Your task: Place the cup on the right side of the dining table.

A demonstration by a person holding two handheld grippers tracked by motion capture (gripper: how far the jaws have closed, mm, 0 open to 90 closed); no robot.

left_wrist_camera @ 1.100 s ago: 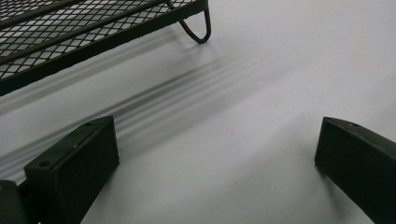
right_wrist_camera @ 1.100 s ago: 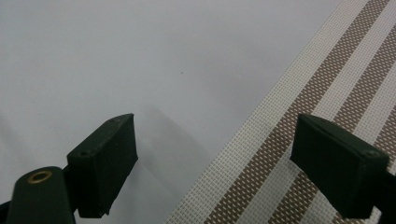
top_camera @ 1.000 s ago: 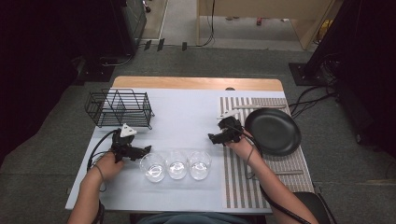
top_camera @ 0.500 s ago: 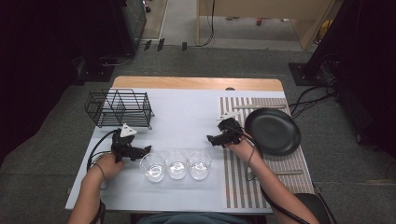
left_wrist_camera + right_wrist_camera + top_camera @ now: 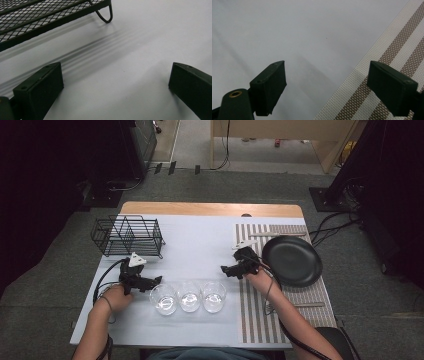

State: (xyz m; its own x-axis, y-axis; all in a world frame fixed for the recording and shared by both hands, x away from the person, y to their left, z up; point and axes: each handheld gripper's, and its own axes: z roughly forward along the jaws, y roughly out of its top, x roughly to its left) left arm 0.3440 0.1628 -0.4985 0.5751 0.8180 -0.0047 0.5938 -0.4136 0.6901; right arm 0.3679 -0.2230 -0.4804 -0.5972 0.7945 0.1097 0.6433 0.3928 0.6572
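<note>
A: Which step are you on?

B: The approach, I'd judge. My left claw (image 5: 156, 280) hangs spread wide over bare bench (image 5: 200, 245), nothing between its jaws, and the wire rack (image 5: 127, 236) stands just beyond it. The leftmost glass (image 5: 163, 298) sits right beside that claw, a little ahead of its tips and nearer to me.

A: And the other two?

B: The middle glass (image 5: 189, 295) and the right glass (image 5: 213, 296) touch in a row with the first, between my two hands. My right claw (image 5: 226, 269) is also released, jaws well apart, hovering at the edge of the striped mat (image 5: 260, 315). The right glass lies near it, on the side towards me. The black plate (image 5: 292, 260) is behind that hand.

A: What does the next move call for?

B: I think the left claw should drop and swing to straddle the leftmost glass's rim, then close gently. Clear glass is slippery, and its neighbours touch.
</note>
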